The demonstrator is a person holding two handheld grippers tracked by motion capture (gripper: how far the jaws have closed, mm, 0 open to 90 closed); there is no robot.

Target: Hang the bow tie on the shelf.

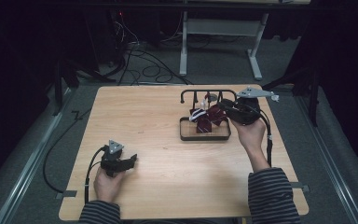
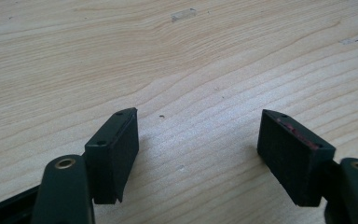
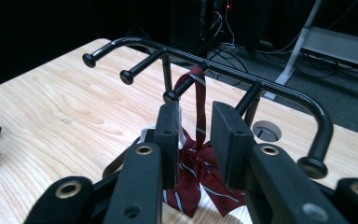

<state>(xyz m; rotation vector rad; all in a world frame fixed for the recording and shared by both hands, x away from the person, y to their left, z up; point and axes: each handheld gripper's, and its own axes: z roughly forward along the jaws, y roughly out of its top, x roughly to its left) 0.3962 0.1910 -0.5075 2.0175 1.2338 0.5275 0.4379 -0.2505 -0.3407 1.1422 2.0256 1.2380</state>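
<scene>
A dark red striped tie (image 1: 206,122) (image 3: 198,88) hangs over a peg of a black rack (image 1: 208,92) (image 3: 242,77). The rack stands in a black tray (image 1: 204,138) at the table's right back. My right gripper (image 1: 222,106) (image 3: 194,112) reaches in from the right at peg height. Its jaws stand a little apart, and the tie's hanging band runs down between them without the pads pressing on it. My left gripper (image 1: 131,161) (image 2: 198,128) rests low over bare wood at the front left, open wide with nothing between its fingers.
The wooden table (image 1: 158,121) has a round cable hole (image 1: 211,97) (image 3: 266,131) just behind the rack. The rack's other pegs (image 3: 127,77) stick out towards my right gripper. Cables (image 1: 142,63) and a white table frame (image 1: 219,30) lie on the floor beyond.
</scene>
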